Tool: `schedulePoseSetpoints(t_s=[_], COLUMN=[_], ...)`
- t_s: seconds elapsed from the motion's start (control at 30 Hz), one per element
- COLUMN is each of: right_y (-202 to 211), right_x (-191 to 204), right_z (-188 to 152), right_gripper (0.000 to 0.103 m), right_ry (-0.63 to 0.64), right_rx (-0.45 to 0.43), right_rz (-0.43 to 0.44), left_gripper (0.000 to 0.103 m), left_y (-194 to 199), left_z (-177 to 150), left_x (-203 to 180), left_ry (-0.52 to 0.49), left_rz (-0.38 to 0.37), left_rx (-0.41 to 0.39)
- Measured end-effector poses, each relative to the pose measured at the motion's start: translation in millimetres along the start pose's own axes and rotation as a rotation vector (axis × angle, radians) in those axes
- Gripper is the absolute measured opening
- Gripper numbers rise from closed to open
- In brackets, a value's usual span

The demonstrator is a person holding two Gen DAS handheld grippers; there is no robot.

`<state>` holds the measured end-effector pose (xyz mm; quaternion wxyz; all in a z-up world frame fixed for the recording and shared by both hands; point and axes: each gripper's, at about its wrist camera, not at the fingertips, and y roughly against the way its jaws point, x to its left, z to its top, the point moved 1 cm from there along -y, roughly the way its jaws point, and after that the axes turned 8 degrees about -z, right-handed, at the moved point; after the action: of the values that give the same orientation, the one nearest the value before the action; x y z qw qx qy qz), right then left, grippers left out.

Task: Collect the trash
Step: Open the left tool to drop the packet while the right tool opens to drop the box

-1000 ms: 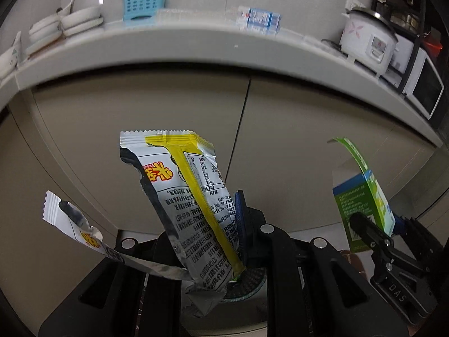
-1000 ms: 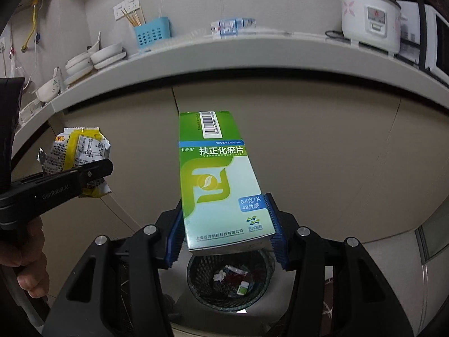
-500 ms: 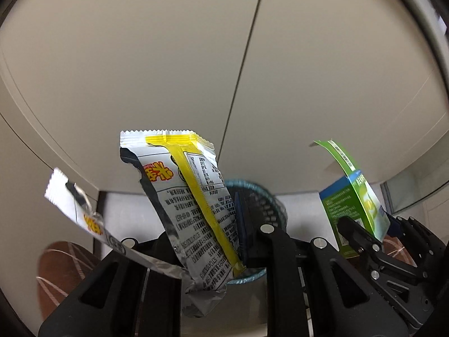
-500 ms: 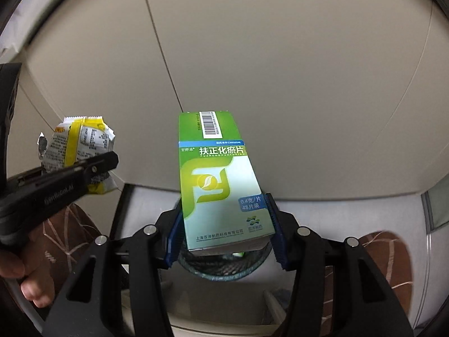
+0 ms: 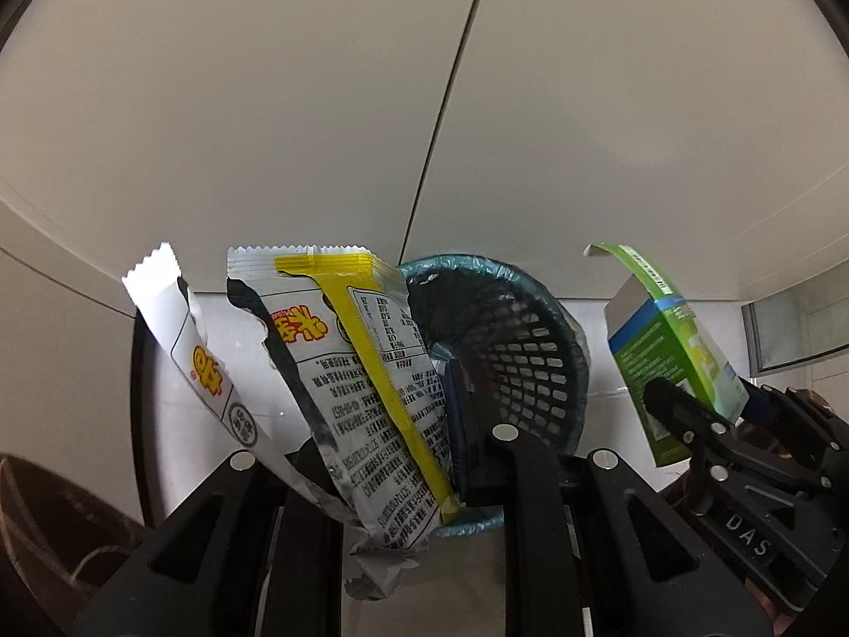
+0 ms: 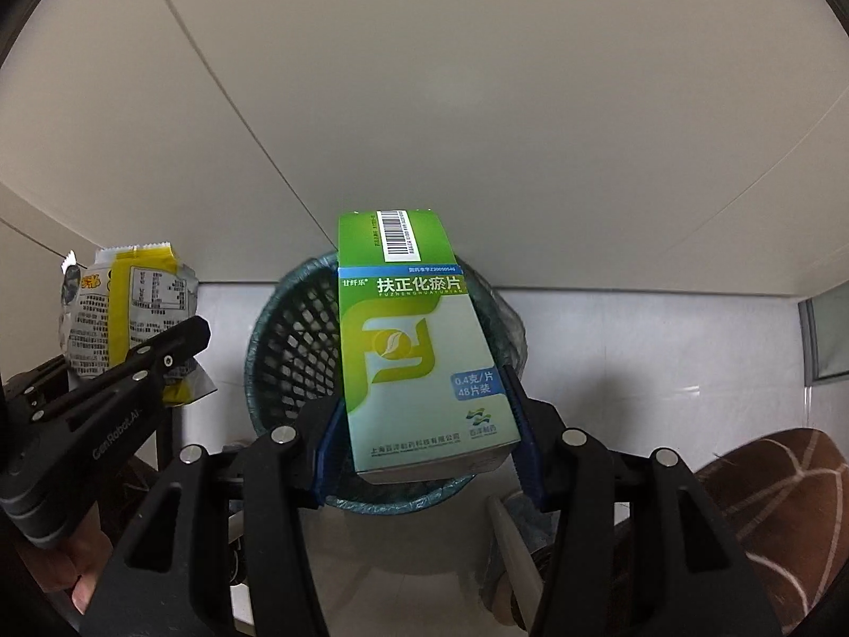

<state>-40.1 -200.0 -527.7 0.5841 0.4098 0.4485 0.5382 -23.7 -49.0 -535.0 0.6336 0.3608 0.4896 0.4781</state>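
Observation:
My left gripper (image 5: 403,456) is shut on a torn silver and yellow snack wrapper (image 5: 361,371), whose torn-off strip (image 5: 196,366) dangles to the left. My right gripper (image 6: 424,440) is shut on a green and white medicine box (image 6: 419,355), held upright by its lower sides. Both hang above a dark mesh wastebasket (image 6: 292,350) lined with a blue bag, standing on the floor against the cabinet. In the left wrist view the wastebasket (image 5: 520,350) sits just behind the wrapper, and the medicine box (image 5: 674,355) with the right gripper (image 5: 695,419) shows at the right. The wrapper (image 6: 127,308) shows at the left of the right wrist view.
Beige cabinet doors (image 5: 318,106) fill the background, with a seam running down to the basket. White floor tiles (image 6: 637,350) lie around it. Brown patterned slippers (image 6: 785,504) show at the lower corners. A person's hand (image 6: 79,568) grips the left tool.
Both grippers have dropped from counter height toward the floor and tilted downward. The counter and its items left view; the wastebasket now looms large under both held items.

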Motion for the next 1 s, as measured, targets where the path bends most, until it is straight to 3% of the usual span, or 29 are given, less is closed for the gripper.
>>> schedulePoseSetpoints(t_s=[0.33, 0.5, 0.57, 0.6, 0.63, 1.0], right_y=[-59.9, -67.6, -70.3, -70.4, -72.0, -66.8], right_x=[7.3, 10.9, 8.6, 8.2, 9.2, 11.2], right_z=[19.4, 8.2, 3.9, 3.9, 2.1, 2.0], right_gripper=[0.049, 0.05, 0.05, 0.05, 0.05, 0.054], right_ry=[0.001, 0.016, 0.014, 0.014, 0.013, 0.042], right_rx=[0.158, 0.18, 0.187, 0.19, 0.192, 0.193], right_rz=[-0.006, 0.015, 0.021, 0.024, 0.026, 0.08], left_gripper=[0.017, 0.019, 0.031, 0.045, 0.052, 0.078], left_y=[-56.1, -67.3, -70.7, -70.8, -68.7, -50.4], left_z=[9.0, -2.0, -2.0, -2.2, -2.0, -6.3], left_x=[3.2, 6.2, 9.2, 10.2, 11.0, 24.5], left_ry=[-0.012, 0.011, 0.026, 0.032, 0.038, 0.073], left_rz=[0.004, 0.004, 0.001, 0.002, 0.002, 0.065], left_rx=[0.098, 0.125, 0.134, 0.133, 0.127, 0.089])
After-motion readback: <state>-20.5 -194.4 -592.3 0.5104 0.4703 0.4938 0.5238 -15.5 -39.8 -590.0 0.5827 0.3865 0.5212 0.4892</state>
